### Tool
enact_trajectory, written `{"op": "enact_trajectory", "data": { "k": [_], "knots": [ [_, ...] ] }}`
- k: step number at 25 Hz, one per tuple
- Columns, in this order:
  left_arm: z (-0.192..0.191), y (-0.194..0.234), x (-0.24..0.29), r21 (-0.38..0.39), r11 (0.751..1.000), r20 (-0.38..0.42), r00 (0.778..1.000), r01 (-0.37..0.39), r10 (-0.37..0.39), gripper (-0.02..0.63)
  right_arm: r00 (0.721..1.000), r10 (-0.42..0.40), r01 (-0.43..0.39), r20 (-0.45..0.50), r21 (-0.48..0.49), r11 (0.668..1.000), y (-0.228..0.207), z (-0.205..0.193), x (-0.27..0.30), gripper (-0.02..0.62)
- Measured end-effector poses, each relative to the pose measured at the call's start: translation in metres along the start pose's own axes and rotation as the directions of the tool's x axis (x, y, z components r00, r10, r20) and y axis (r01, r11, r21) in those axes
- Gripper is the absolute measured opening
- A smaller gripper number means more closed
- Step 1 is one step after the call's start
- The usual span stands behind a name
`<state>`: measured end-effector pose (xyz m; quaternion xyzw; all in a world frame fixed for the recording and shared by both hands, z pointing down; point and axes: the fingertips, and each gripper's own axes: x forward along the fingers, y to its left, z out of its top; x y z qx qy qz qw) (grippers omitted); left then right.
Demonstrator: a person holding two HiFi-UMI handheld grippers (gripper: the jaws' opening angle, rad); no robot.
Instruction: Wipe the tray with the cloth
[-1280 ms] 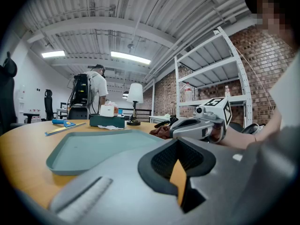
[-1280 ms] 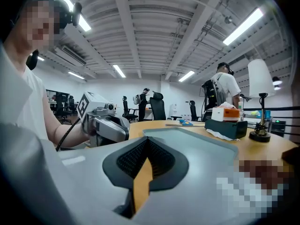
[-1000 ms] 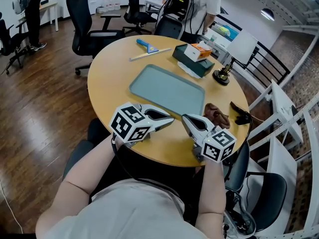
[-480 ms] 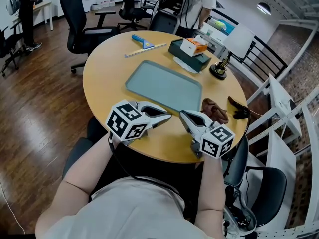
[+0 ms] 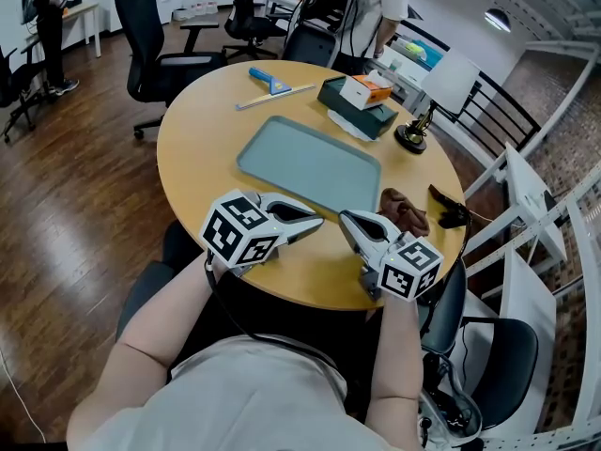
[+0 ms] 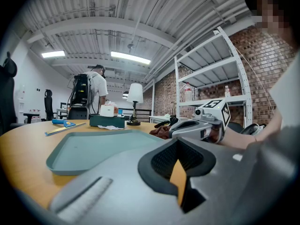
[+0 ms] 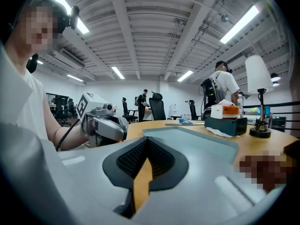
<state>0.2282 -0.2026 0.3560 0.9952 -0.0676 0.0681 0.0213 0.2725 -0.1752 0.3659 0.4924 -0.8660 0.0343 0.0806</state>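
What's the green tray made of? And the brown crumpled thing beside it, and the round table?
The tray looks like plastic: one even grey-green colour, matte, with a smooth moulded rim. The cloth looks like soft brown fabric, lying crumpled in folds. The table looks like wood or wood-look laminate: smooth, light tan, faintly shiny; I can't tell which.

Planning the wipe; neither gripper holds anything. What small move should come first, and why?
Probably reach the right gripper toward the brown cloth, opening it on the way. Its jaws are together and empty, the cloth lies on the table beside the right end of the tray, nearest that gripper, and the tray cannot be wiped without it.
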Motion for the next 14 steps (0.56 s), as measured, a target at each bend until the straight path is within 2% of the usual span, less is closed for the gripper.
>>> {"op": "enact_trajectory", "data": {
  "k": [14],
  "knots": [
    [-0.0005,0.0013,0.0004,0.0,1.0,-0.002,1.0,0.002,-0.002,0.322,1.0,0.006,-0.006,0.003,0.0,1.0,0.0008,-0.0001,0.001,0.0]
  ]
}}
